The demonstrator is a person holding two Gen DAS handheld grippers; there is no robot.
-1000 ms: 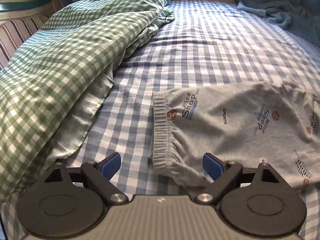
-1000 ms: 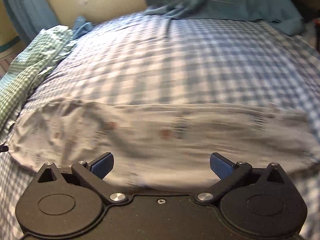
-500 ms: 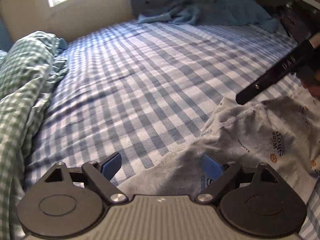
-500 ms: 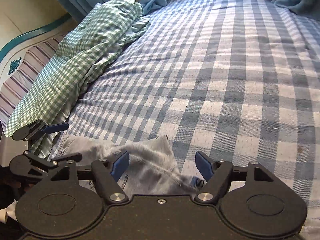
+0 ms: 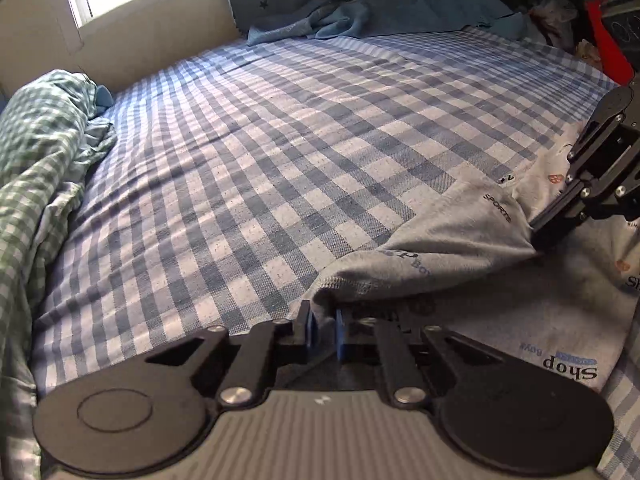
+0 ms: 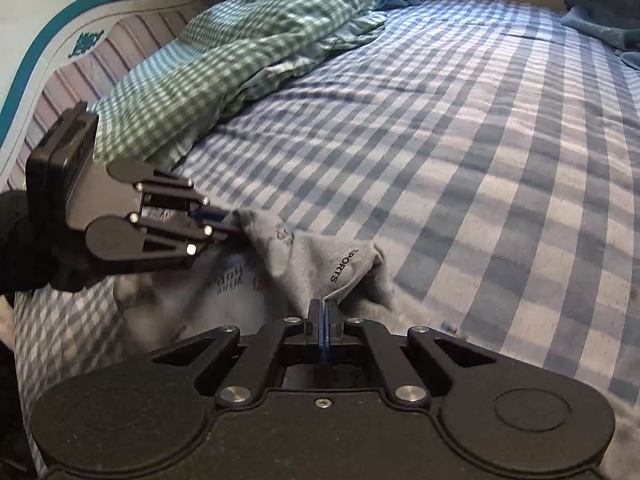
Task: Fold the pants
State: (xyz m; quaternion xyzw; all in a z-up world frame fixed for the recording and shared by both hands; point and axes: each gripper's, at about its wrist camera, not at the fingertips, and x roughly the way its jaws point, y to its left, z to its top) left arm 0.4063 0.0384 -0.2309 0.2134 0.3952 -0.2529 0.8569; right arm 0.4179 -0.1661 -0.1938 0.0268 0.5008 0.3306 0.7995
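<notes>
I have the left gripper [image 5: 323, 326] pinched on the stitched edge of the grey pants [image 5: 460, 236], which lie on the checked bedsheet [image 5: 280, 152]. My right gripper [image 6: 322, 316] is clamped tight on another fold. Wide open sheet lies ahead. Only the right view shows the green gingham duvet [image 6: 240, 52] close by and the striped headboard [image 6: 80, 80].

The right gripper [image 6: 323, 312] has its jaws pressed together on a raised fold of the grey pants [image 6: 320, 268] directly ahead of them. Left of those jaws, the left gripper [image 6: 224, 220] pinches another edge of the pants above the blue checked bed [image 6: 460, 140].
</notes>
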